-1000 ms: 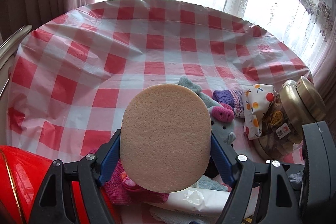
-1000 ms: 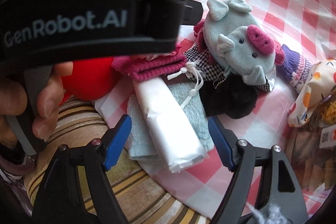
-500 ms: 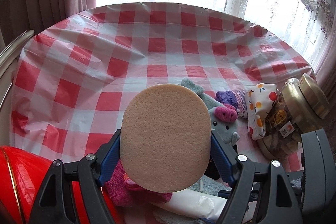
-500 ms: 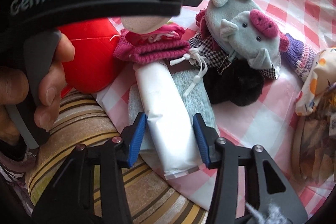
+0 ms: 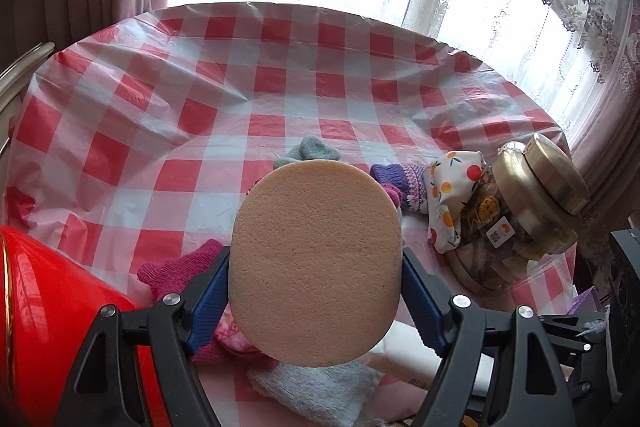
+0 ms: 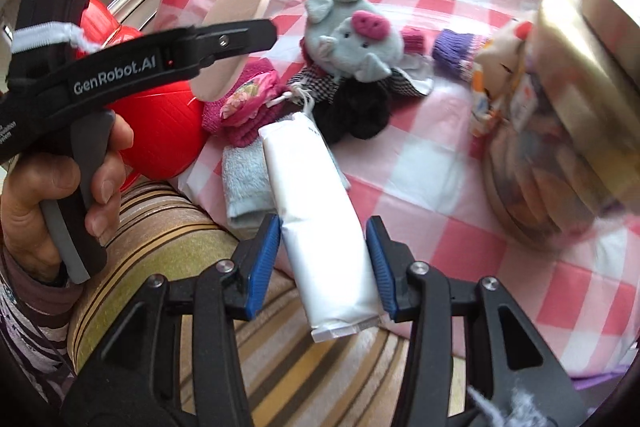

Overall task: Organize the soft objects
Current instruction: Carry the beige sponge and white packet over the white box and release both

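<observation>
While the left hand-held gripper (image 5: 316,281) clamped a tan oval sponge (image 5: 316,263) by its two side edges, blue pads pressed flat against it, the sponge stood upright above the pile at the near edge of the desk (image 5: 248,99). Over on the right, the right hand-held gripper (image 6: 325,259) had its pads either side of a white packet (image 6: 320,211), closed in to the packet's sides, though whether both pads actually touched it I could not tell. That packet lay lengthwise over a pale blue towel (image 6: 244,183), its near end jutting past the desk's edge over a striped cushion (image 6: 160,247). Behind it sat a pink sock (image 6: 244,103), a black fuzzy piece (image 6: 352,115) and a grey pig toy (image 6: 352,35) (pink snout, very cheerful) on checked cloth. A purple knit (image 6: 454,53) lay just beside the pig, near a fruit-print pouch (image 5: 450,203) leaning against a gold-lidded jar (image 5: 528,211). A red bowl (image 6: 160,131) sat at the left.
</observation>
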`<state>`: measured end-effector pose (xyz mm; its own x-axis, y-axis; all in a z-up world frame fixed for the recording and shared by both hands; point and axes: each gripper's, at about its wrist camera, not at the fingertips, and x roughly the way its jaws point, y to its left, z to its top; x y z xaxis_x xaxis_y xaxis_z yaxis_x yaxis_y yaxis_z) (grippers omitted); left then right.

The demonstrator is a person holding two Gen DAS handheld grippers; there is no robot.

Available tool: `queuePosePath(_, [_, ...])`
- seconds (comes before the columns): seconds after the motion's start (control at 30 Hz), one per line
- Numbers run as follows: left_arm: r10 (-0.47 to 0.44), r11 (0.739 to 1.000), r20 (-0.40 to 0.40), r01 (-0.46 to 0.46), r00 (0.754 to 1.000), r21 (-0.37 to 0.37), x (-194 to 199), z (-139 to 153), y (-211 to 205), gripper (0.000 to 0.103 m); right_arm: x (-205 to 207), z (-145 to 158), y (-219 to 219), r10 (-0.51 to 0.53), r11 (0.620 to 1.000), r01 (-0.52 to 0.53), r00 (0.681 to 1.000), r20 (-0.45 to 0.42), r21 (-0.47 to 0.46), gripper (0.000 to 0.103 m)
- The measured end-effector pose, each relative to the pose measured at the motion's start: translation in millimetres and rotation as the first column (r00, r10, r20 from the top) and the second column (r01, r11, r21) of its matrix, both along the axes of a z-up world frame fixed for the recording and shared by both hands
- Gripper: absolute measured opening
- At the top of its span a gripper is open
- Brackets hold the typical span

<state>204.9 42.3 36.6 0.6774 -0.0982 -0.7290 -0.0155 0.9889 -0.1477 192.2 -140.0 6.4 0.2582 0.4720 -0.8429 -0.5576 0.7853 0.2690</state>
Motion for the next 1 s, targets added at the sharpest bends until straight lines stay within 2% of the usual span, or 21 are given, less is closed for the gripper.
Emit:
queuePosePath(0.3, [-0.039,0.997,-0.009,0.038,0.999,-0.06,-23.2,0.1,-21.7,0.079,-31.6,18.6,-61.7,-0.111,0.994,0.111,0.994,0.023,0.011,0.049])
queuePosePath(0.6, [-0.138,0.985,-0.011,0.136,0.99,-0.102,-49.9,4.8,-69.3,0.079,-74.5,32.6,-144.5,-0.271,0.962,0.273,0.96,0.071,-0.013,0.049])
queuePosePath(0.73, [-0.207,0.971,-0.024,0.202,0.978,-0.13,-61.4,3.8,-98.9,0.079,-92.0,37.4,-189.0,-0.352,0.935,0.355,0.932,0.079,-0.013,0.049])
queuePosePath(1.0, [-0.337,0.925,-0.046,0.322,0.94,-0.2,-80.9,5.4,-158.0,0.079,-117.1,50.0,-272.0,-0.538,0.841,0.541,0.835,0.115,0.0,0.049])
